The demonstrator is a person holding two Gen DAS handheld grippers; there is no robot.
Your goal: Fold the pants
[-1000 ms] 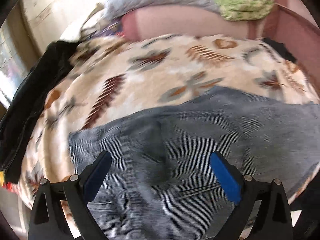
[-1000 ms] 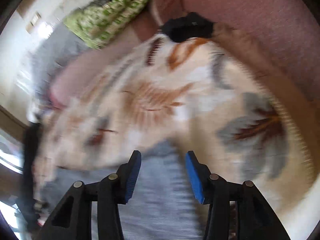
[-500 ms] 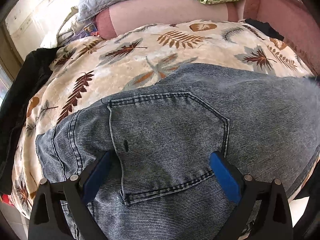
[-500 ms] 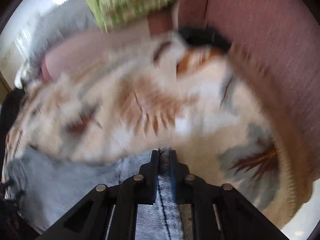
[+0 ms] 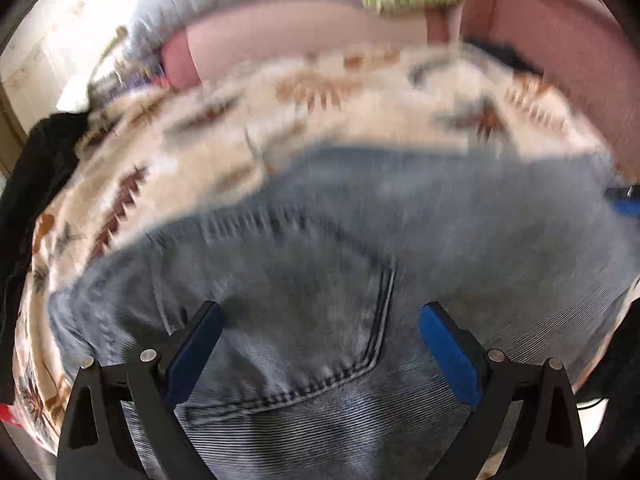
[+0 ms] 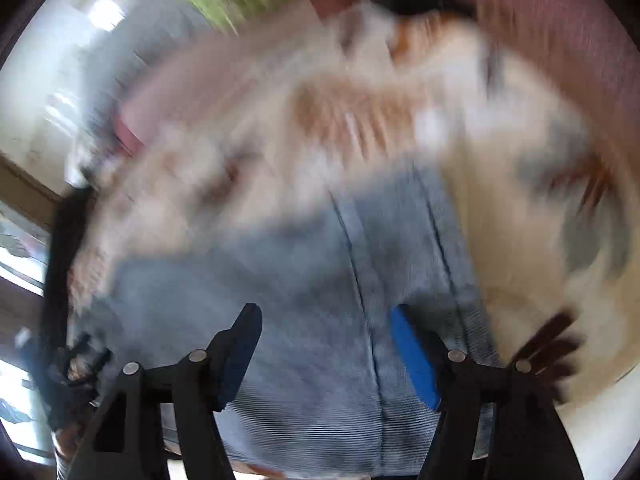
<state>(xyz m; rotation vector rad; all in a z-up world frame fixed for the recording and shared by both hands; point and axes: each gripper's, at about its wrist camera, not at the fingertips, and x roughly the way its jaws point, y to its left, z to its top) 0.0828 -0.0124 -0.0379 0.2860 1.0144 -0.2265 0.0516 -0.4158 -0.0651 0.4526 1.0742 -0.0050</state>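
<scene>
The pants (image 5: 360,280), pale blue denim, lie spread across the lower half of both views on a leaf-patterned blanket (image 5: 200,152) that covers a pink sofa (image 5: 300,40). In the left wrist view a back pocket (image 5: 304,320) sits at centre, its stitched corner between the fingers of the left tool (image 5: 320,344), whose jaws stand wide apart over the cloth with nothing in them. The right tool (image 6: 326,344) likewise has its jaws apart, straddling a long seam (image 6: 360,280) that runs up the frame.

Denim like this is probably fairly heavy and limp: it should drape and sag rather than hold a shape, yet the thick seams and edges give firm, non-slippery places to pinch. An outer edge or seam looks a better hold than the flat pocket panel.

Both views are smeared with motion blur. The waistband and leg ends are cut off by the frame edges, so how far the folding has gone cannot be judged. A dark garment (image 5: 32,184) at left is unclear.
</scene>
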